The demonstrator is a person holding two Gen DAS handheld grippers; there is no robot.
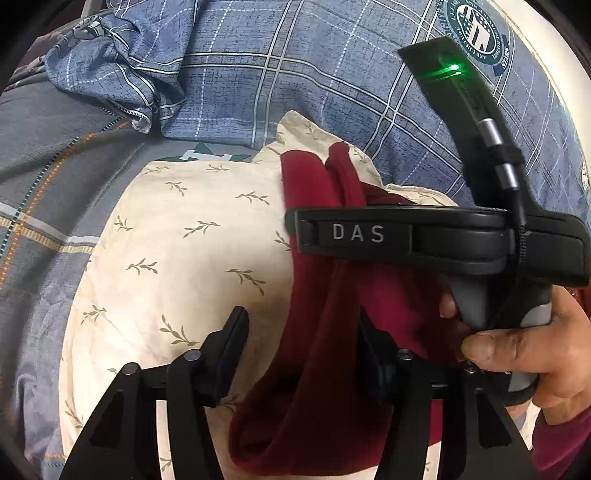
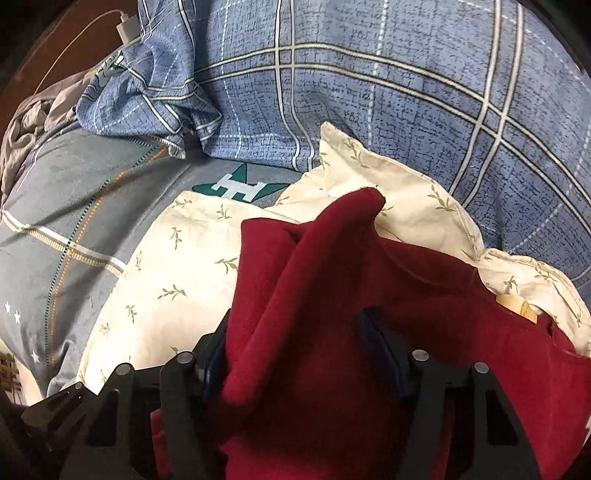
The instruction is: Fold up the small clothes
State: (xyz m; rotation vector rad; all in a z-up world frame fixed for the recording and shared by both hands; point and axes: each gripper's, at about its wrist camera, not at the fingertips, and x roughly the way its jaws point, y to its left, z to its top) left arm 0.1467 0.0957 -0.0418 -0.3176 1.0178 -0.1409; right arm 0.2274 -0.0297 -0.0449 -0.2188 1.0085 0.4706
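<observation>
A dark red garment (image 1: 325, 332) lies bunched on a cream leaf-print pillow (image 1: 177, 258). My left gripper (image 1: 299, 343) stands open over it, with a fold of the red cloth rising between the fingers and against the right one. In the right wrist view the red garment (image 2: 388, 295) fills the lower right, and a thick ridge of it runs between the fingers of my right gripper (image 2: 295, 339), whose jaws stand wide apart. The right gripper's body, marked DAS (image 1: 406, 236), crosses the left wrist view, held by a hand (image 1: 524, 350).
The pillow (image 2: 166, 280) rests on a bed with a blue plaid quilt (image 1: 295, 74) behind and a grey cover (image 1: 55, 166) to the left. A white charger and cable (image 2: 127, 29) lie at the far left edge.
</observation>
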